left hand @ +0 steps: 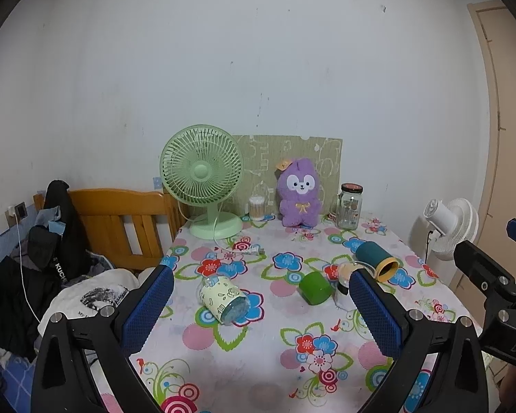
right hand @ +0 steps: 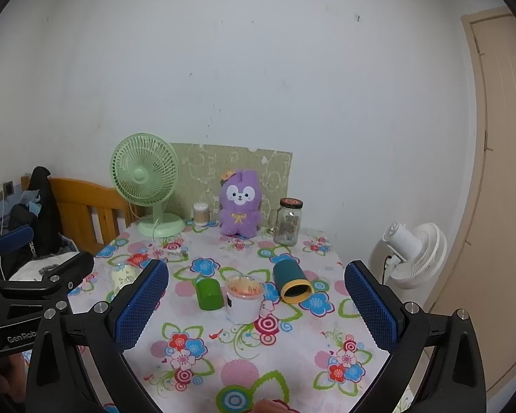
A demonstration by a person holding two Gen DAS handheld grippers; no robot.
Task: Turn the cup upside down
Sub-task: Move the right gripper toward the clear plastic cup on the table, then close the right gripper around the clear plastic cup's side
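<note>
Several cups are on the flowered tablecloth (left hand: 258,351). A pale yellow patterned cup (left hand: 223,301) lies on its side, also in the right wrist view (right hand: 122,277). A green cup (left hand: 314,288) (right hand: 208,293) lies on its side. A teal cup with a yellow rim (left hand: 378,261) (right hand: 291,281) lies on its side. A white cup with an orange lid (right hand: 244,298) stands upright; the left wrist view shows it partly hidden (left hand: 343,284). My left gripper (left hand: 259,290) is open and empty in front of the cups. My right gripper (right hand: 256,287) is open and empty, short of the white cup.
A green desk fan (left hand: 204,180), a cotton-swab jar (left hand: 257,208), a purple plush toy (left hand: 299,196) and a glass jar (left hand: 350,206) stand along the back wall. A wooden bed frame (left hand: 120,220) with clothes is left. A white floor fan (right hand: 412,254) stands right.
</note>
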